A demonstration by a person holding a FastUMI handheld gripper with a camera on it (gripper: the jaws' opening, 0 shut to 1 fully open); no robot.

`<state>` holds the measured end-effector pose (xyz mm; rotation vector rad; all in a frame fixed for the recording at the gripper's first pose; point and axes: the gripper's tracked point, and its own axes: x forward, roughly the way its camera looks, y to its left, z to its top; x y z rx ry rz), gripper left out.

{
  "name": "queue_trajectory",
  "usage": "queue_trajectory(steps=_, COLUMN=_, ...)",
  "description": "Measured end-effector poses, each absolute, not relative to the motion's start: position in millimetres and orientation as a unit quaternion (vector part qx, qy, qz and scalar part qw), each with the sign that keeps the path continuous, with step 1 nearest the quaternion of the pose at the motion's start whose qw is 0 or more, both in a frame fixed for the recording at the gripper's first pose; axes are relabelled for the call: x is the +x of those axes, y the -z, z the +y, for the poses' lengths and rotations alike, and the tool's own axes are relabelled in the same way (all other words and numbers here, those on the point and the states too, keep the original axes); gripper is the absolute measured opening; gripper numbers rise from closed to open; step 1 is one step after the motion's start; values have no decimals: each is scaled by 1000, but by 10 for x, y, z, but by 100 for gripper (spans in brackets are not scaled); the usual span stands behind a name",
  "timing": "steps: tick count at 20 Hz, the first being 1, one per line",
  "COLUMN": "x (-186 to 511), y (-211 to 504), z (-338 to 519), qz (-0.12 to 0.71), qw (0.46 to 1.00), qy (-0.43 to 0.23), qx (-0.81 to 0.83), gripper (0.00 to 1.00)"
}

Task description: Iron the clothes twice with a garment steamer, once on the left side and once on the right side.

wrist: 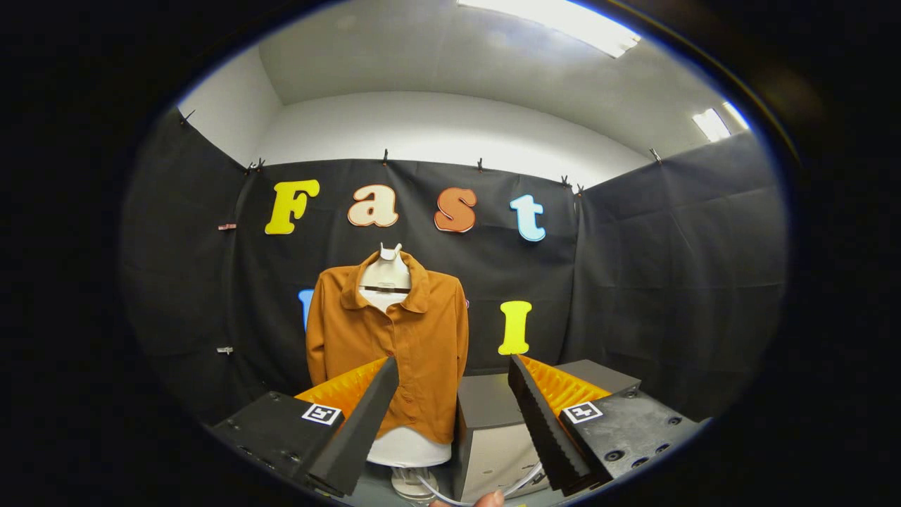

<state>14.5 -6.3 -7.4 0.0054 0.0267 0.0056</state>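
Fingers of the gripper (450, 429) stand spread wide apart with nothing held between them, each one angled inward toward its tip, and each carries a small square marker tag on its base block. Beyond them, just past the left finger (359, 429), an orange-brown shirt (387, 345) hangs on a pale mannequin torso (386, 278) whose neck stub pokes out above the open collar; the shirt has long sleeves that hang straight down at both sides and a buttoned front, and its hem ends above the rounded white bottom of the torso, which sits on a light-coloured stand base (412, 484). The left finger covers part of the shirt's lower front from this angle, but it is nearer the camera and I cannot tell that it touches the cloth. Just beside the torso, on its right and between the two fingers, stands a grey box-shaped unit (493, 436) with a darker top; the right finger (545, 429) overlaps its right side. A thin clear tube or cord (524, 484) curves in front of the box's lower face, and a fingertip of a person (489, 498) shows at the very bottom between the gripper's fingers. Whether the grey box is part of the garment steamer cannot be told. Black cloth walls stand behind the shirt and to both sides, pinned along their top edge with small clips, with a white wall and ceiling lights above
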Motion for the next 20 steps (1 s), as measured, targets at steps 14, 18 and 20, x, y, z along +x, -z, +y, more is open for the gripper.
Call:
queue_trajectory(steps=14, x=1669, y=1328, z=-1522, qz=250, qw=967, qy=-41, qx=8, gripper=99)
queue_trajectory(steps=18, x=2154, y=1751, z=-2023, qz=307, qw=950, qy=-42, qx=25, gripper=99)
queue_trajectory(steps=20, x=2345, y=2040, z=-2261, qz=341, qw=938, qy=-42, qx=31, gripper=99)
